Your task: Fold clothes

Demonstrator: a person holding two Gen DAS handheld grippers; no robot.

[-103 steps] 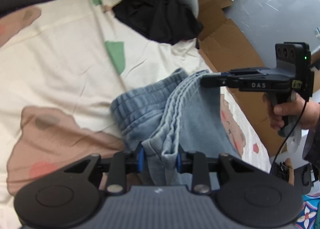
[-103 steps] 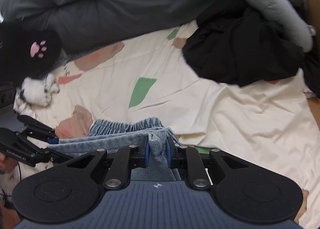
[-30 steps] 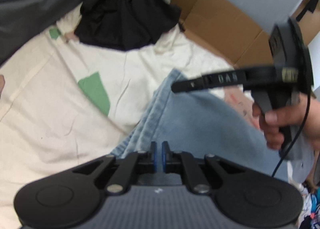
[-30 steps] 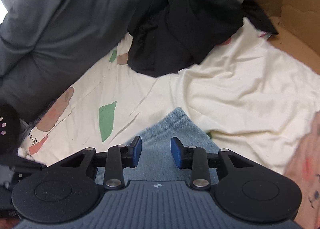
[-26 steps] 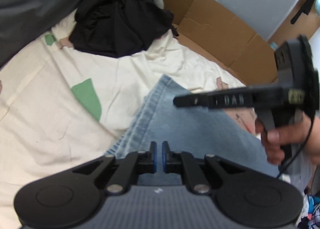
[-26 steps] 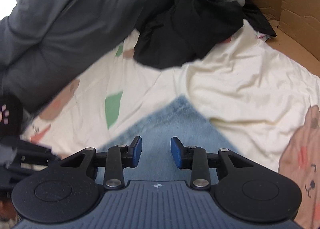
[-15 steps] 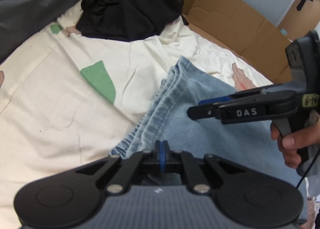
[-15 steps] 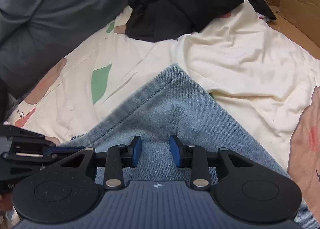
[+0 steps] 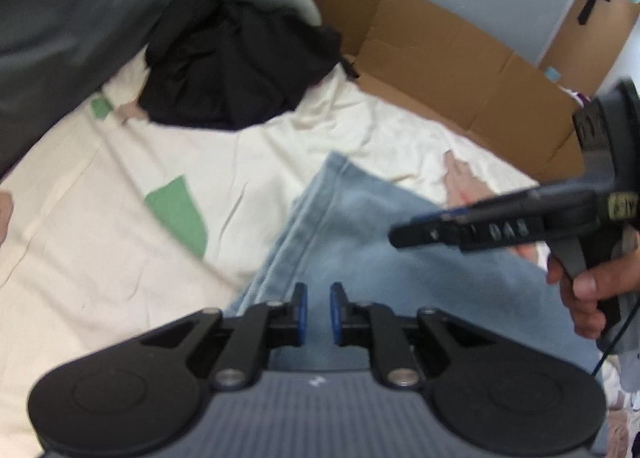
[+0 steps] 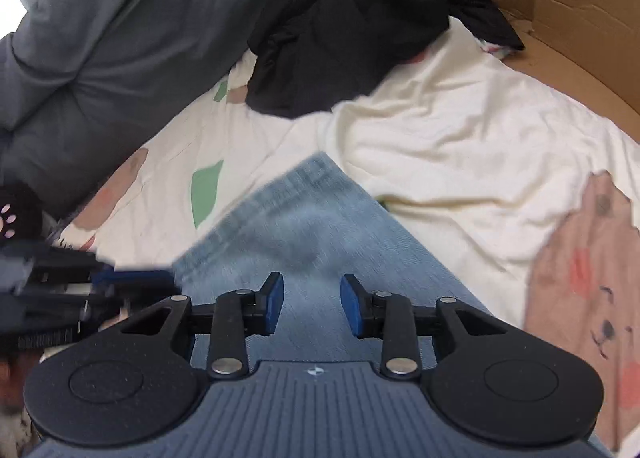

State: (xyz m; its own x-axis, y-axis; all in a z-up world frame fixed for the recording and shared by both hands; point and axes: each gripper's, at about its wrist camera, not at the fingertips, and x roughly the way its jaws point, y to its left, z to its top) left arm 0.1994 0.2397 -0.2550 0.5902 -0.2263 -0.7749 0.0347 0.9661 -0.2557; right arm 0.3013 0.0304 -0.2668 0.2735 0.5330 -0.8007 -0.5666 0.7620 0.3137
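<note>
The folded blue denim garment [image 9: 360, 234] lies flat on the cream patterned bedsheet [image 9: 100, 226], one hemmed corner pointing toward the black clothing heap [image 9: 236, 70] near the cardboard box [image 9: 448, 66]; the left gripper [image 9: 318, 308] hovers just above its layered edge, jaws parted and holding nothing; the right gripper [image 10: 312, 308] is likewise spread wide and empty over the middle of the fabric. The denim looks soft yet fairly thick and heavy, unlikely to slip but prone to sag; a firm pinch on the stacked seam edge or at a corner, through all layers, seems the safest hold for the next fold.
</note>
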